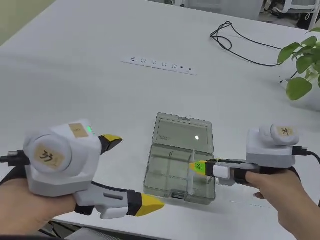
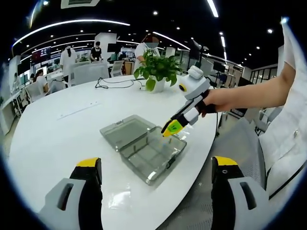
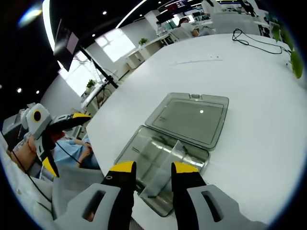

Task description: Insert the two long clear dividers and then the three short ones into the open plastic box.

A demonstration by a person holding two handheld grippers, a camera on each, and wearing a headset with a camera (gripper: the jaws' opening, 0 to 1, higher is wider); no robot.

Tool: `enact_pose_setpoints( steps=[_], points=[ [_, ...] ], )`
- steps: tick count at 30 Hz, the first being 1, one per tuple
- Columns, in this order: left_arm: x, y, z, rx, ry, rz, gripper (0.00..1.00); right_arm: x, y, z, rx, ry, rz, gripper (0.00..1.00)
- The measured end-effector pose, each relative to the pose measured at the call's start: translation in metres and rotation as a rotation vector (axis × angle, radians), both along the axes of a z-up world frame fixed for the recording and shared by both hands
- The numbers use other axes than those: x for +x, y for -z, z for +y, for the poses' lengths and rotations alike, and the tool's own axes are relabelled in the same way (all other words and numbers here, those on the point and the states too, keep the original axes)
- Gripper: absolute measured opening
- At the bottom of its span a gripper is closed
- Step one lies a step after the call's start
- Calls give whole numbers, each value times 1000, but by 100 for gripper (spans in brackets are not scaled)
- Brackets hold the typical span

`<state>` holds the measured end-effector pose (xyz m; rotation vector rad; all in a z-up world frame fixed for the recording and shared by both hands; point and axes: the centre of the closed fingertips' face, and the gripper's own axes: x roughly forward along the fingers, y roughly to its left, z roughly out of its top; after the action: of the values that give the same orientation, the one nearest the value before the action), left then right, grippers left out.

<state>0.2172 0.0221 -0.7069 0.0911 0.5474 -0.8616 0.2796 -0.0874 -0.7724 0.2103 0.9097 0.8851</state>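
Clear plastic on clear plastic, so squint with me. The right gripper [image 3: 153,168] has its jaws closed onto one clear divider [image 1: 192,184], pinching it somewhere along its upper edge as far as I can tell. The strip stands on edge over the right part of the open plastic box [image 1: 150,172], running from front to back. Holding it upright makes sense to me, since it has to drop down between the walls rather than lie flat. Its lower edge looks level with the rim or just inside, but I can't tell if it's seated, or whether it's a long or a short one. Inside the box there are faint crossing lines [image 1: 171,161] that I read as dividers already in place, though I wouldn't swear to it. The lid [image 1: 182,131] lies folded back flat behind the box, so it's out of the way of anything coming down from above. The left gripper [image 2: 156,162] hangs to the left of the box, on the near side, jaws spread wide with nothing in them. My guess is it's waiting to steady the box if it skids. Well behind the box on the white table [image 1: 75,75] sits a power strip [image 1: 160,65]. A black cable [image 1: 235,42] and a potted plant [image 1: 302,65] are off to the far right, nowhere near the work.
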Motion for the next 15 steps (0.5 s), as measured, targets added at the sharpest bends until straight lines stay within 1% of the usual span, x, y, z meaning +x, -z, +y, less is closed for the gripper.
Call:
enact_pose_setpoints(
  steps=[2, 4, 5, 7, 8, 9, 11, 13, 14, 15],
  points=[
    [1, 1, 1, 5, -4, -1, 97, -2, -7, -2, 4, -16, -20, 32],
    [3, 2, 2, 7, -7, -2, 97, -4, -14, -5, 12, -38, -53, 34],
    [3, 2, 3, 6, -8, -3, 97, -5, -17, -7, 13, -40, -56, 35],
    [4, 3, 3, 8, -10, -3, 97, -7, -24, -11, 24, -55, -83, 38],
    [4, 4, 3, 9, -11, -2, 97, -8, -29, -13, 36, -64, -106, 39],
    [5, 5, 3, 9, -11, 0, 97, -9, -31, -16, 39, -64, -107, 40],
    [5, 6, 3, 12, -11, 2, 97, -13, -38, -19, 52, -84, -138, 43],
    [5, 6, 2, 13, -9, 1, 97, -19, -41, -24, 50, -107, -145, 43],
    [5, 7, 2, 14, -9, 2, 97, -20, -43, -25, 54, -124, -164, 44],
    [5, 8, 2, 16, -8, 4, 97, -21, -47, -26, 60, -140, -204, 46]
  ],
)
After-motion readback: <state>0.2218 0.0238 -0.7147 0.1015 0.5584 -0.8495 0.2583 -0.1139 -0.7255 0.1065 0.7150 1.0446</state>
